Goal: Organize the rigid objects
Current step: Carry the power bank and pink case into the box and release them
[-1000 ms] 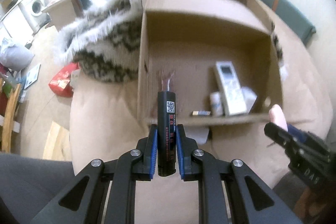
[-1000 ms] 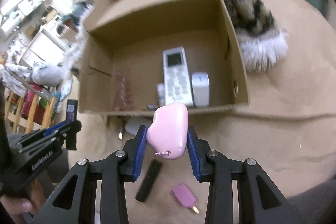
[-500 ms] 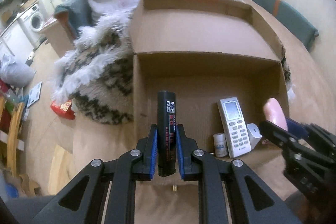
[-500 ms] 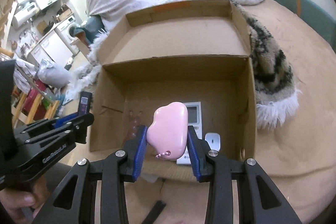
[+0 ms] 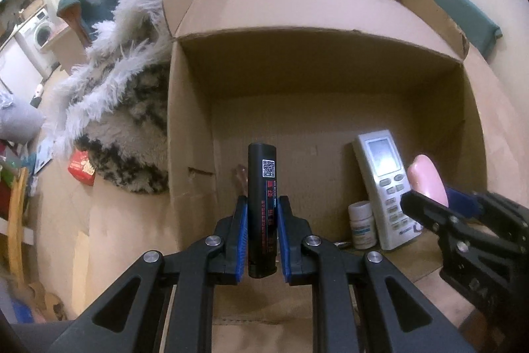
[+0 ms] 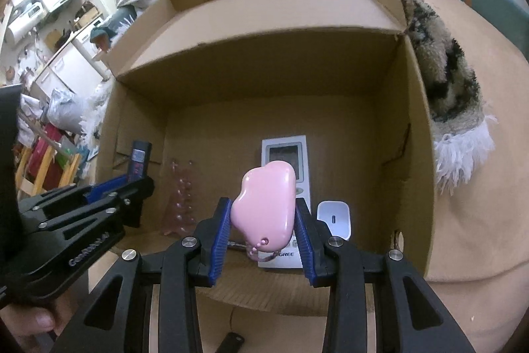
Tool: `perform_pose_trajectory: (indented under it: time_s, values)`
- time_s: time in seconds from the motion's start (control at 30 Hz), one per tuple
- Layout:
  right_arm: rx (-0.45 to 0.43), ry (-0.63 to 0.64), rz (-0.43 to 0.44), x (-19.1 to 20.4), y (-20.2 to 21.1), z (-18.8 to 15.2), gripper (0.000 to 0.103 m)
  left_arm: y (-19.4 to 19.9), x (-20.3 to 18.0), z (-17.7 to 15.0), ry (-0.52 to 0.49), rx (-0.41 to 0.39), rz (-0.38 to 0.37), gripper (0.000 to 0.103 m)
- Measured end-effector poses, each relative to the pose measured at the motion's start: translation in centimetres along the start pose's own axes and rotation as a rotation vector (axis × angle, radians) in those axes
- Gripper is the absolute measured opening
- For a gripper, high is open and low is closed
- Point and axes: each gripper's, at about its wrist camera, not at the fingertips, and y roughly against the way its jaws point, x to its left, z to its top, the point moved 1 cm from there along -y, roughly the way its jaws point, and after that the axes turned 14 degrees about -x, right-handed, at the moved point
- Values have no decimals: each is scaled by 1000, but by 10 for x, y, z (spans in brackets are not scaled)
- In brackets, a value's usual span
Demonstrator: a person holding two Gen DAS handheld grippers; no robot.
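Observation:
My left gripper [image 5: 262, 214] is shut on a black cylinder [image 5: 262, 187] with a QR label and red print, held upright over the near edge of an open cardboard box [image 5: 185, 121]. My right gripper [image 6: 263, 220] is shut on a pink cloud-shaped case [image 6: 264, 204] with a bead chain, also over the box's near edge. The pink case shows in the left wrist view [image 5: 428, 181], the cylinder in the right wrist view [image 6: 140, 154]. Inside the box lie a white remote [image 6: 286, 161], a white charger block [image 6: 333, 217], a small white bottle [image 5: 362, 224] and a clear pink piece [image 6: 182, 197].
The box [image 6: 420, 154] sits on a tan blanket [image 6: 476, 220], with a furry patterned throw [image 5: 125, 108] on both sides. A black stick-shaped item [image 6: 231, 340] lies on the blanket in front of the box. Room clutter and a washing machine [image 5: 41, 28] stand far left.
Both grippers have moved forward and down toward the box, each still holding its object. The box opening now fills both views.

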Motion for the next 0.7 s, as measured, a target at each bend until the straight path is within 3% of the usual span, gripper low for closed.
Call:
perform_pose_trajectory:
  time_s: [0.1,0.43,0.7]
  values:
    - [27,-6,-1,-1,-12,1,39,-7,1,-5,19,33,-52,15]
    - [95,-48,-46,-14,-29,-4,39,-18,-3,-9,9,42,-39,15]
    - [99,-63,-58,-16,-31,-5,39,-26,0,-14,8,67,-26,15]
